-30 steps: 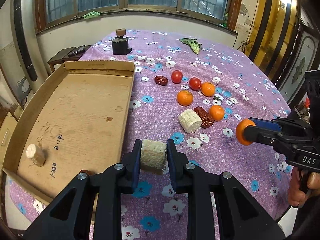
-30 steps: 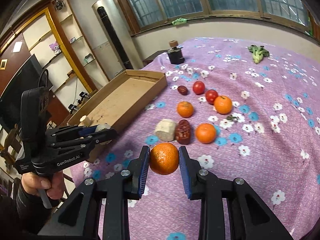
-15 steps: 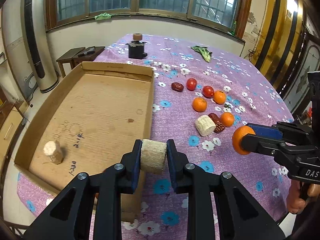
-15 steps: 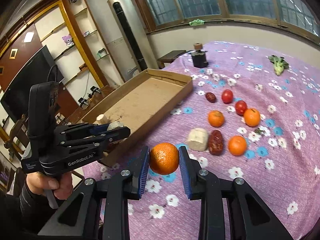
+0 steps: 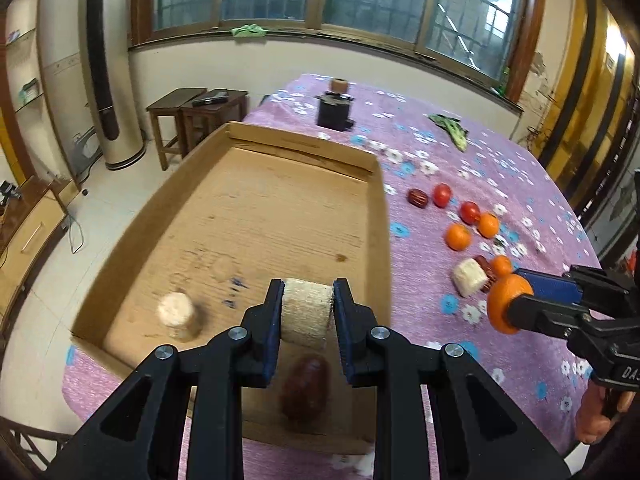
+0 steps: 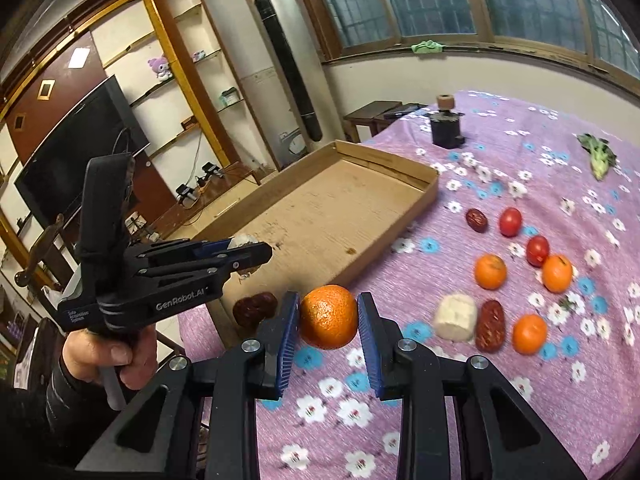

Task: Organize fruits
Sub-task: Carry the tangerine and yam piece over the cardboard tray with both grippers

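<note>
Cardboard tray: far half bare, open from above. Near end obstructed by a pale chunk at left and a red date at right.

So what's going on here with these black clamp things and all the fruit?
A person is sorting food from a flowered table into a cardboard tray, using a hand-held gripper in each hand. The left gripper is clamped on a pale corn piece over the tray, where another corn piece and a red date lie. The right gripper grips an orange above the table.
</note>
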`<control>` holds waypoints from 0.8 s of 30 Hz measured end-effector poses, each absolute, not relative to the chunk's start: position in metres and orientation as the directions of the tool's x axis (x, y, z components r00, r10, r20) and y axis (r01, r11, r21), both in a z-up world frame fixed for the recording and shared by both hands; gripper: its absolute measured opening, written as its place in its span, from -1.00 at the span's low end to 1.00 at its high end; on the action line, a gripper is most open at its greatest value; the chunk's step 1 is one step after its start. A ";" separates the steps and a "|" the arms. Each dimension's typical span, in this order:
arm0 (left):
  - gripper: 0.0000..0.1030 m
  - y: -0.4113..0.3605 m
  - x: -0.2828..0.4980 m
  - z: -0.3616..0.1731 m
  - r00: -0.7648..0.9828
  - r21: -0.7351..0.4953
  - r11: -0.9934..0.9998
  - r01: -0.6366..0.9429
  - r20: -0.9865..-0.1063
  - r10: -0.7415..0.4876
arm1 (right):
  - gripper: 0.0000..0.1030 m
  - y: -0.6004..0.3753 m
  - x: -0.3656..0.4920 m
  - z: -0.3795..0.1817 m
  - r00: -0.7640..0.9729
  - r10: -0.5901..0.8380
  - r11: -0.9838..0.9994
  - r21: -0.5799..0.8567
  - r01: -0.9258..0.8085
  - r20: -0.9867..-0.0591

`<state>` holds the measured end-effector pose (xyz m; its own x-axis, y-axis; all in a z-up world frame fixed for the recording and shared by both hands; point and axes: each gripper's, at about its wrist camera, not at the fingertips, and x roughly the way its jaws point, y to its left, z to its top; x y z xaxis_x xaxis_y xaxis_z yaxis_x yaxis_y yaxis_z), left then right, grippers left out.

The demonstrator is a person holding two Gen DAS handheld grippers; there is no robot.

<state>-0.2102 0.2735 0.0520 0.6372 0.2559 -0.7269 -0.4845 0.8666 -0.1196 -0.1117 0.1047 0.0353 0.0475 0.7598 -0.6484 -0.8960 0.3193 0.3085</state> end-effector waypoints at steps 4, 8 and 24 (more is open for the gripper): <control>-0.58 0.287 -0.210 0.049 0.625 -0.119 0.853 -0.507 -0.732 0.269 | -0.42 0.123 -0.115 0.034 0.025 0.760 0.295 0.311 -0.903 -0.649; -0.58 0.294 -0.207 0.042 0.609 -0.116 0.848 -0.517 -0.747 0.269 | -0.42 0.150 -0.118 0.032 -0.003 0.758 0.268 0.317 -0.910 -0.652; -0.57 0.294 -0.212 0.009 0.541 -0.102 0.857 -0.505 -0.811 0.222 | -0.42 0.235 -0.118 -0.014 -0.068 0.665 0.226 0.287 -0.931 -0.744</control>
<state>-0.2118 0.2943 0.0092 0.5410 0.2222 -0.8112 -0.5047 0.8573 -0.1018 -0.1185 0.2353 -0.0145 -0.0681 0.6646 -0.7441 -0.9309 0.2260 0.2870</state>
